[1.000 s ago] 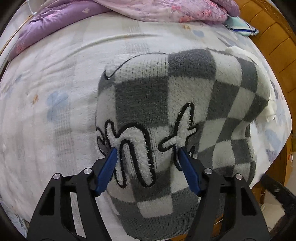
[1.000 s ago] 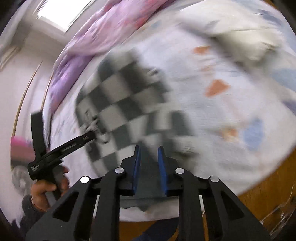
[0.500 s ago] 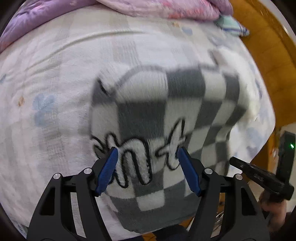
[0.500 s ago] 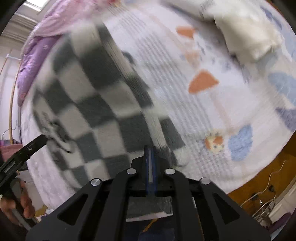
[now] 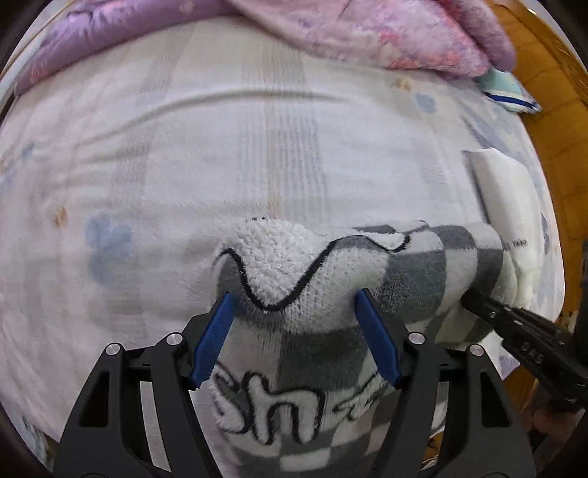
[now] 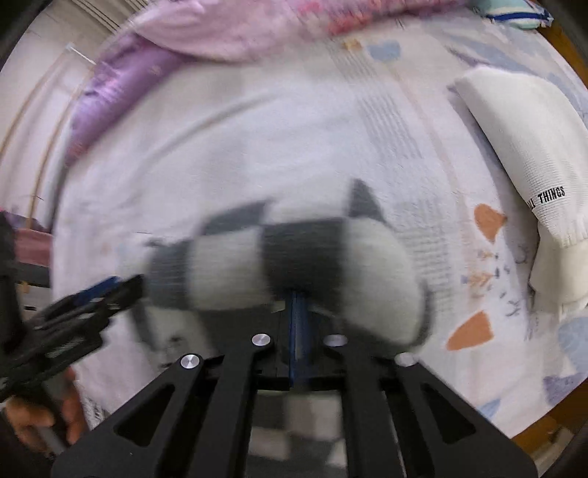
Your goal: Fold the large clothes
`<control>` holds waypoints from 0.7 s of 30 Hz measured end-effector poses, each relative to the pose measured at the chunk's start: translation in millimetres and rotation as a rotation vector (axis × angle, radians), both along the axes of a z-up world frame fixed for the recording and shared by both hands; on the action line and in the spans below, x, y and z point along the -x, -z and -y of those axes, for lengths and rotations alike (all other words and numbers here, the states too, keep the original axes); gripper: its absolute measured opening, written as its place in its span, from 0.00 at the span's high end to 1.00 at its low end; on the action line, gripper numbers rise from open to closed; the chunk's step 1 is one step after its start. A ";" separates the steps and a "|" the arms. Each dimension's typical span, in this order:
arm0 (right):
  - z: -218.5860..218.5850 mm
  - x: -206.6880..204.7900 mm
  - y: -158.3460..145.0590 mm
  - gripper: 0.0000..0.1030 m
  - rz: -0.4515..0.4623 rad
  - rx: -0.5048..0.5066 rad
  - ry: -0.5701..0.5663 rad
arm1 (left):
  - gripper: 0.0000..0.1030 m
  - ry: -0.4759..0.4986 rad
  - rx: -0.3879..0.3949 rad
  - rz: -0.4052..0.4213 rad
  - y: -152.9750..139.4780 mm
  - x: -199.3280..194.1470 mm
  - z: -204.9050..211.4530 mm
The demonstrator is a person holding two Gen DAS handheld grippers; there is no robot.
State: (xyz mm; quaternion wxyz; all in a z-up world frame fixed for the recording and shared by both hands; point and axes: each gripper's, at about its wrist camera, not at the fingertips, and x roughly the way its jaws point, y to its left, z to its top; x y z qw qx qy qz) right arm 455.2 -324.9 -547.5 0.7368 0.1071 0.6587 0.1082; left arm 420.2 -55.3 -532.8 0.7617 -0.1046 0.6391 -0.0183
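Note:
A grey-and-white checkered fleece sweater (image 5: pixel 312 305) with black-outlined lettering lies bunched on the bed near its front edge. My left gripper (image 5: pixel 294 305) is open, its blue fingers either side of a raised white hump of the sweater. My right gripper (image 6: pixel 298 305) is shut on the sweater (image 6: pixel 294 257) and holds its edge up; the view is blurred. The right gripper also shows in the left wrist view (image 5: pixel 514 327), gripping the sweater's right side. The left gripper shows in the right wrist view (image 6: pixel 73 309).
A folded white knit garment (image 6: pixel 529 169) lies at the right, also in the left wrist view (image 5: pixel 503 198). A pink and purple quilt (image 5: pixel 330 33) is heaped at the back. The wooden bed frame (image 5: pixel 558 92) runs along the right. The patterned sheet (image 5: pixel 183 147) covers the bed.
The right gripper closed on the sweater's edge and pulled it up and over, so the flat sweater is now bunched into a roll. The left gripper stayed open and moved toward the sweater's top.

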 end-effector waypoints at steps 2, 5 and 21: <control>10.1 -9.9 15.7 1.00 -0.024 -0.003 -0.007 | 0.20 -0.049 -0.018 -0.024 12.5 -8.9 0.9; 17.0 -22.4 33.2 1.00 -0.038 0.019 -0.044 | 0.15 -0.084 -0.044 -0.046 26.4 -19.0 4.2; 56.2 -56.3 53.4 1.00 -0.141 -0.077 0.027 | 0.04 -0.138 -0.001 -0.093 48.0 -31.4 2.9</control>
